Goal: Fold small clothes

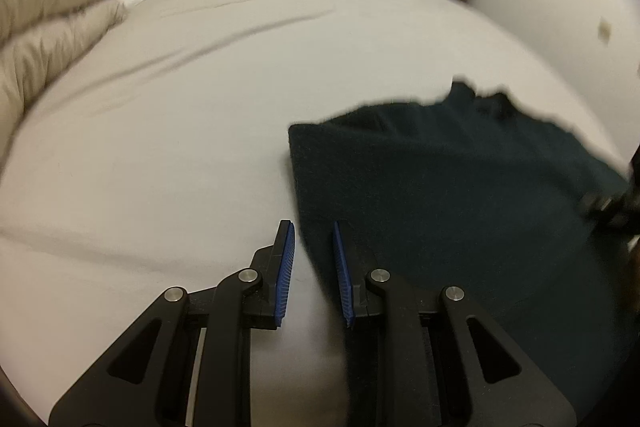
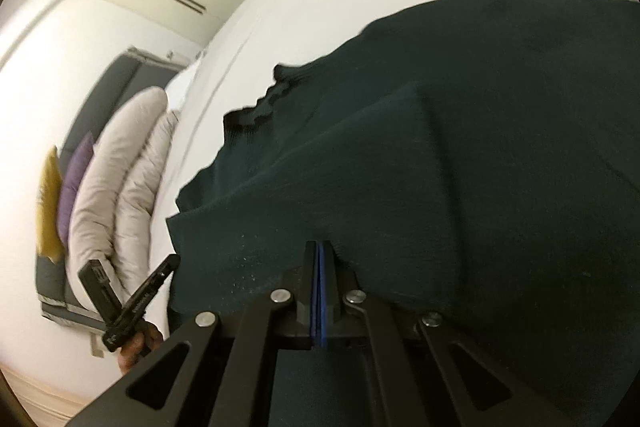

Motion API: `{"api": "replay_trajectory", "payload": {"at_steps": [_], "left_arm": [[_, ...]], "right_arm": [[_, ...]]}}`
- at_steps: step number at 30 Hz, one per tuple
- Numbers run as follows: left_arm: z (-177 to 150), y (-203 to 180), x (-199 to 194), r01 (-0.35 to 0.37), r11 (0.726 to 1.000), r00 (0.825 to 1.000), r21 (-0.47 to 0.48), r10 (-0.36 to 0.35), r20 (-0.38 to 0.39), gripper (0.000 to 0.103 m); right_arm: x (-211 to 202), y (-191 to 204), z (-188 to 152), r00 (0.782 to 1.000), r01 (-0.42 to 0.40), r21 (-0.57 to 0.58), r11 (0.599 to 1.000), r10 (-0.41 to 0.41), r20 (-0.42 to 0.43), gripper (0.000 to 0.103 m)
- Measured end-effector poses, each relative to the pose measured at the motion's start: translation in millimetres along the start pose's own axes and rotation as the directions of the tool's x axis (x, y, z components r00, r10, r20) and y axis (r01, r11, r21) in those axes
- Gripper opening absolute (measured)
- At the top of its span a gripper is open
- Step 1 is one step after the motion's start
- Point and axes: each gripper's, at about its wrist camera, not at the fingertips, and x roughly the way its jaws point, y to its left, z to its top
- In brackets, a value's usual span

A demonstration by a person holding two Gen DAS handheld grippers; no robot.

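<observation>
Dark green knit garment (image 1: pixel 460 195) lies on the white-sheeted bed (image 1: pixel 180 107), folded left edge straight, ragged far edge toward the wall. Left gripper (image 1: pixel 314 233) sits at the garment's near-left corner, blue pads slightly apart, nothing pinched; the right pad overlaps the fabric edge, the left one is over bare sheet. Right gripper (image 2: pixel 319 247) is closed tight, pads together at the garment's near hem; whether fabric is actually pinched cannot be told. Wide bare sheet left of the garment, up to the beige puffy duvet (image 1: pixel 52 23).
</observation>
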Motion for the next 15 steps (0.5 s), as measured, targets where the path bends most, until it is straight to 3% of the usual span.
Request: {"api": "replay_trajectory", "payload": {"at_steps": [3, 6, 7, 8, 9, 10, 15], "left_arm": [[-3, -16, 5, -0.075, 0.994, 0.997, 0.079, 0.075, 0.007, 0.019], [-3, -16, -4, -0.068, 0.996, 0.997, 0.059, 0.067, 0.028, 0.020], [-4, -13, -12, -0.046, 0.999, 0.998, 0.028, 0.045, 0.042, 0.020], [-5, -12, -21, -0.029, 1.000, 0.998, 0.011, 0.028, 0.060, 0.020], [-6, -12, -30, -0.017, 1.000, 0.997, 0.003, 0.017, 0.081, 0.020], [-7, -17, -45, -0.006, 1.000, 0.993, 0.006, 0.005, 0.117, 0.020], [-28, -38, -95, 0.050, 0.999, 0.980, 0.019, -0.053, 0.194, 0.020]], "right_arm": [[-16, -19, -4, 0.999, -0.039, 0.046, 0.998, 0.038, 0.033, 0.000], [-46, -32, -9, 0.995, -0.020, 0.089, 0.996, 0.011, 0.098, 0.001], [-58, -34, -10, 0.992, -0.017, 0.102, 0.995, 0.005, 0.123, 0.014], [-74, -39, -13, 0.987, 0.009, 0.120, 0.993, -0.028, 0.156, 0.046], [-96, -45, -18, 0.976, 0.044, 0.144, 0.989, -0.074, 0.207, 0.057], [-120, -53, -25, 0.959, 0.053, 0.166, 0.985, -0.096, 0.267, 0.064], [-208, -106, -51, 0.910, 0.019, 0.292, 0.956, -0.137, 0.392, 0.064]]}}
